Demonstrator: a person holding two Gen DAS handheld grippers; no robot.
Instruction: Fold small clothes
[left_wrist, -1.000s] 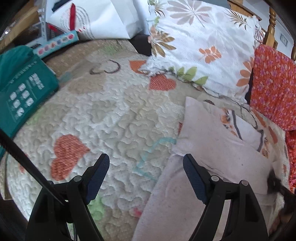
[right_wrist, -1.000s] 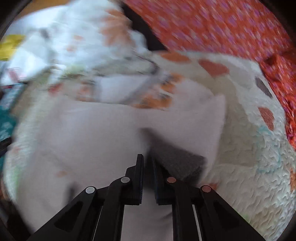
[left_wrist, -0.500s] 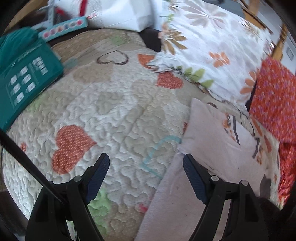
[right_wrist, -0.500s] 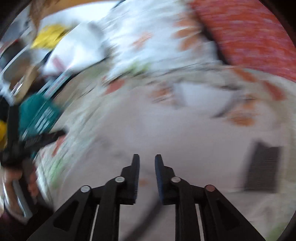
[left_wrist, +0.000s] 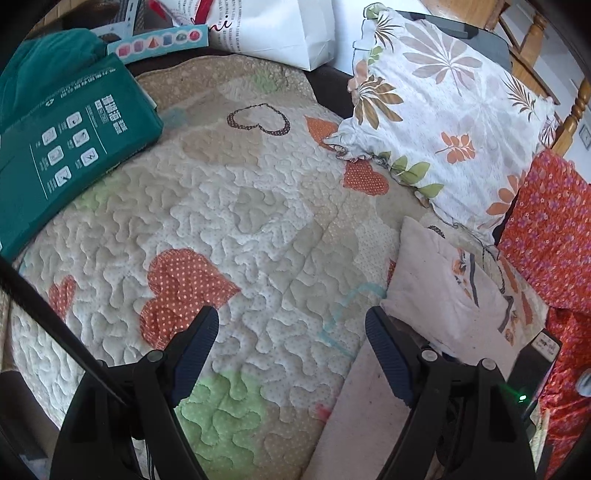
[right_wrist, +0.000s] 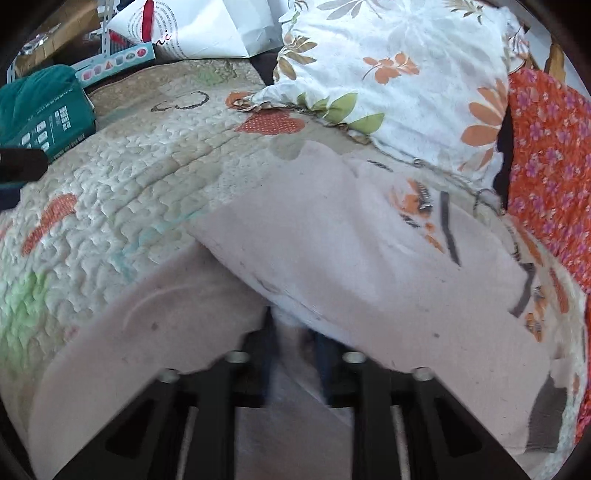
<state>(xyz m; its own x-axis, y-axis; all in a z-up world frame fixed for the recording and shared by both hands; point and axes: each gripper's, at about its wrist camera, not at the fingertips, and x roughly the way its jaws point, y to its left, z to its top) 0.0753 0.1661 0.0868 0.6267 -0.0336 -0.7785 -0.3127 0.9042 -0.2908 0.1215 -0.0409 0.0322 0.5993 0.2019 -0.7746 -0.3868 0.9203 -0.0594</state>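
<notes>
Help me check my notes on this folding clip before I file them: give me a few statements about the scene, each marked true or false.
1. The left gripper is open over the quilt with nothing between its fingers. True.
2. The right gripper is wide open. False: it is shut on the pink garment.
3. A green box lies on the quilt. True.
4. The floral pillow lies on top of the green box. False: they are far apart.

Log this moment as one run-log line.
step: folding pale pink garment on quilt | right gripper: shut on garment fold | left gripper: open, empty, over quilt
</notes>
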